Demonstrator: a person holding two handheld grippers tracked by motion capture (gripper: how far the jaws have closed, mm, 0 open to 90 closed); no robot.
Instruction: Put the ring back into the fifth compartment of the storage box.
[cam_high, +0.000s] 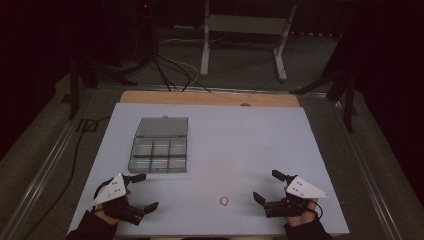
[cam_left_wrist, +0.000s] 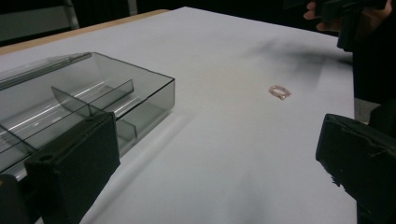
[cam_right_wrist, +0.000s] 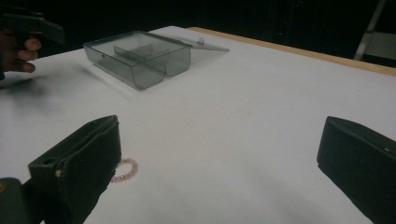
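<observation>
A small beaded bracelet lies flat on the white counter near its front edge, between the two grippers and nearer the right gripper, just off that gripper's lower jaw. From the right gripper view the bracelet peeks out beside the left-hand black jaw, touching nothing, its pale pink round beads strung with a few gold-coloured ones. The right gripper stands with its jaws spread wide and nothing between them. The left gripper also gapes wide and empty, well apart from the bracelet, which shows as a small loop farther out on the counter in its own view. Close ahead of the left gripper sits a smoky, see-through plastic organizer box, rectangular, split by thin dividers into small compartments, with its hinged lid laid open flat behind it. The counter's surface is matte and smooth, with a wooden strip along its far edge.
</observation>
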